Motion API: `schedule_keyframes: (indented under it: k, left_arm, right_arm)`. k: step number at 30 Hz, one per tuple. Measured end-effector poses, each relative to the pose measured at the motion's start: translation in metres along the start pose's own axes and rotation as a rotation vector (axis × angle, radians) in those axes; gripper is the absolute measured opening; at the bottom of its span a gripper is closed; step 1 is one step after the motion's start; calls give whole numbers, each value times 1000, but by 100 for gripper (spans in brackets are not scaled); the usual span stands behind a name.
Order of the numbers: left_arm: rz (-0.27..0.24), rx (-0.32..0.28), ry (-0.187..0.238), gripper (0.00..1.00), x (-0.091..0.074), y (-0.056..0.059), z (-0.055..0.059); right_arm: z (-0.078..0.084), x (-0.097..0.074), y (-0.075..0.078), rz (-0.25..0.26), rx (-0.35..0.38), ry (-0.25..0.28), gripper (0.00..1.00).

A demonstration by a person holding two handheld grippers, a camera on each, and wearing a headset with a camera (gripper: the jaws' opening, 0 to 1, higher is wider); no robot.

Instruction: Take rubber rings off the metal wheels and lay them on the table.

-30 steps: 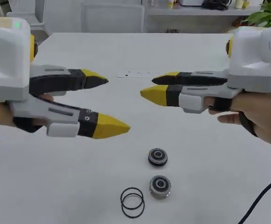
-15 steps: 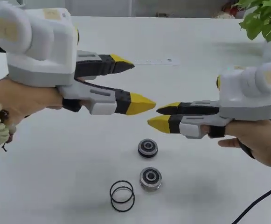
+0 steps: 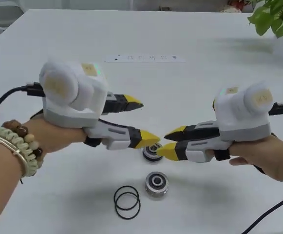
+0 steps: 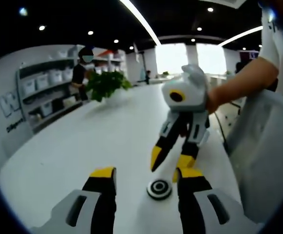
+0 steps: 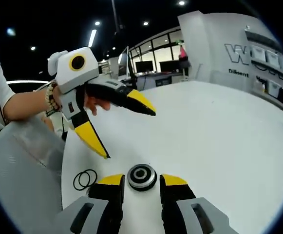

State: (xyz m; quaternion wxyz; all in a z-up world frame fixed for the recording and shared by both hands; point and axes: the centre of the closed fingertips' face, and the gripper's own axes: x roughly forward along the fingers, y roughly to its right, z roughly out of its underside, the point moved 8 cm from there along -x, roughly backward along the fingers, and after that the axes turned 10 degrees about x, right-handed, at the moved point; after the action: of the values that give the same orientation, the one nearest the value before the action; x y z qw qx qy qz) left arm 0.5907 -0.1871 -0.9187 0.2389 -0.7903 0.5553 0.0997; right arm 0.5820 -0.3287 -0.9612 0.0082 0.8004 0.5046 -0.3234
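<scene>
Surface: white table (image 3: pixel 58 195) in a bright office, with a potted plant (image 3: pixel 275 17) at its far right corner.
Far wheel (image 3: pixel 151 153): lies flat on the table with a dark band round its rim, and is partly covered in the head view.
Near wheel (image 3: pixel 156 184): lies flat just nearer the person, shows a bare silver rim, and is apart from both tools.
Rubber rings (image 3: pixel 127 202): two thin black loops overlap flat on the table, just left of the near wheel.
Left gripper (image 3: pixel 142 121): jaws are spread wide with nothing between them. The lower yellow tip hangs just over the far wheel.
Right gripper (image 3: pixel 168 142): jaws are parted about the width of the far wheel and the tips are close to the left gripper's lower tip. In the right gripper view the wheel sits in the gap between the two yellow tips, and whether they touch it cannot be told.
Cable (image 3: pixel 273 209): black, trailing off the near right edge.
</scene>
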Motion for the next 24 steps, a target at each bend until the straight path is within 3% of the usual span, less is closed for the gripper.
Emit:
schedule_keyframes:
  k: [5, 8, 11, 15, 22, 24]
  left_arm:
    - [36, -31, -3, 46, 13, 12, 7]
    - [47, -8, -35, 41, 19, 17, 12]
    - [37, -13, -51, 38, 22, 18, 16]
    - [23, -89, -28, 31, 25, 18, 21]
    - [16, -108, -52, 23, 29, 19, 30]
    - [15, -95, -77, 19, 31, 20, 33]
  right_arm:
    - [7, 3, 2, 8, -9, -37, 27]
    - [10, 3, 3, 14, -22, -52, 27]
    - [11, 4, 5, 16, -17, -47, 27]
    - [12, 6, 5, 12, -14, -42, 26]
    - [12, 9, 2, 7, -32, -52, 26]
    - [12, 9, 2, 6, -40, -53, 26]
